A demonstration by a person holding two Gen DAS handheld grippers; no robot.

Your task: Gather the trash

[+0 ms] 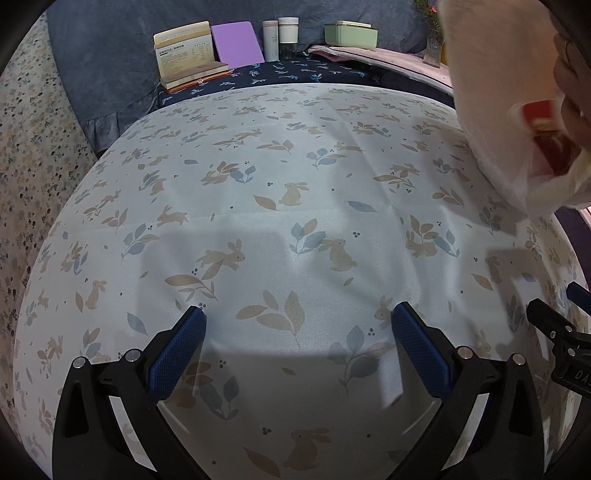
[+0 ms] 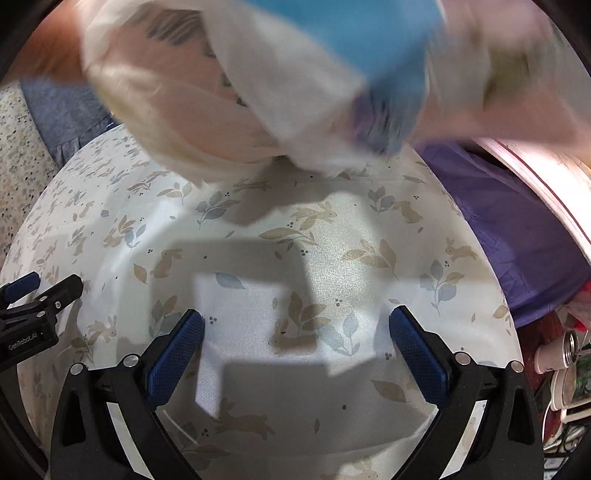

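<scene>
A translucent white trash bag [image 1: 509, 110] hangs at the upper right of the left wrist view, above the table, with a red packet [image 1: 546, 136] showing through it. In the right wrist view the bag [image 2: 258, 92] fills the top, blurred, with a blue item [image 2: 384, 48] inside. What holds the bag is hidden. My left gripper [image 1: 297, 332] is open and empty over the rabbit-print tablecloth [image 1: 295, 192]. My right gripper [image 2: 295, 334] is open and empty over the same cloth [image 2: 258, 295]. Each gripper's edge shows in the other's view, the right one [image 1: 561, 332] and the left one [image 2: 33, 314].
At the table's far edge stand a cream box [image 1: 186, 51], a purple board [image 1: 238, 44], two white bottles [image 1: 280, 38] and a green lidded box [image 1: 351, 33]. A purple cloth [image 2: 517, 229] and cluttered items [image 2: 565, 369] lie to the right. Speckled floor [image 1: 29, 147] lies to the left.
</scene>
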